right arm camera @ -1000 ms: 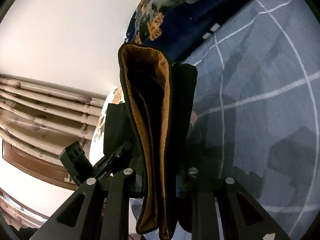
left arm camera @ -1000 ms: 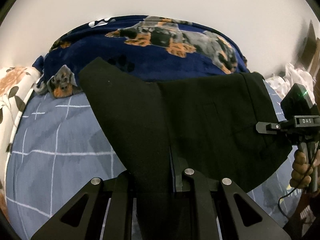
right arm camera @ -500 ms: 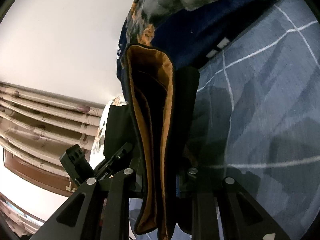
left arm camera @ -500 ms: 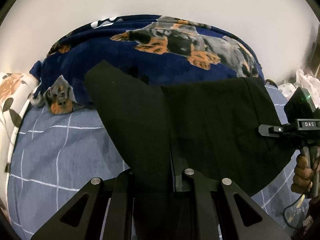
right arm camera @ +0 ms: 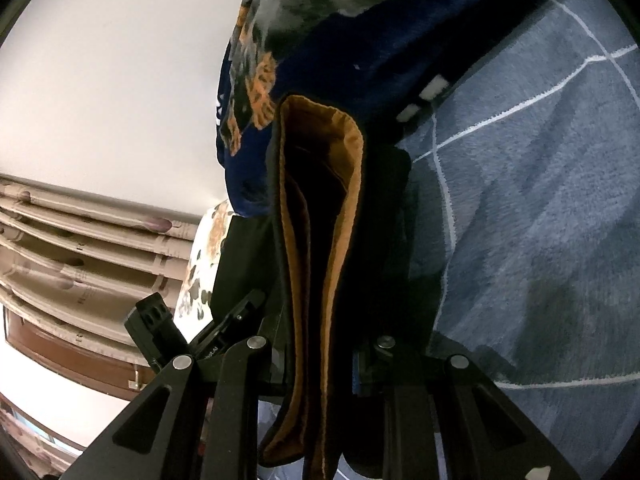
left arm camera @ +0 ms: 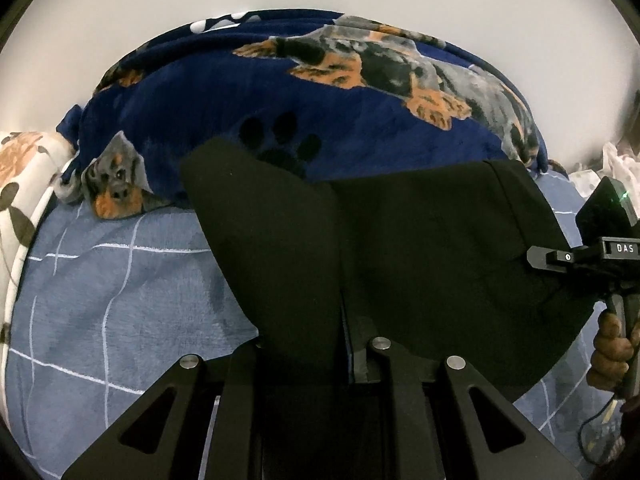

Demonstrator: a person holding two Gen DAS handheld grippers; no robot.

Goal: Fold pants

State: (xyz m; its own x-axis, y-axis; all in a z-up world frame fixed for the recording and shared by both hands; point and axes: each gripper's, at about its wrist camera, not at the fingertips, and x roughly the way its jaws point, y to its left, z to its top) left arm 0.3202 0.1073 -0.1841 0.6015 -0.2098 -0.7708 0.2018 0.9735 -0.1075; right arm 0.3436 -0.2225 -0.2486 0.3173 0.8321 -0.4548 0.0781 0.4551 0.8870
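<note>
Black pants [left arm camera: 400, 248] hang mid-frame over the bed [left arm camera: 120, 288], pinched by the left claw [left arm camera: 344, 364] and, at the orange-lined waistband, the right claw [right arm camera: 320, 360]. A slipping layer would likely undo the fold. Open bedspread lies lower left; the dog-print blanket [left arm camera: 320, 112] crowds the top.

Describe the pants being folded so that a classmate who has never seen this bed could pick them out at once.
Start at the bed's pale blue grid-lined sheet, with the navy dog-print blanket heaped behind. The pants hang above the sheet, pinched by the left gripper and right gripper. Plain black with an orange-brown lining, they alone carry no pattern.
</note>
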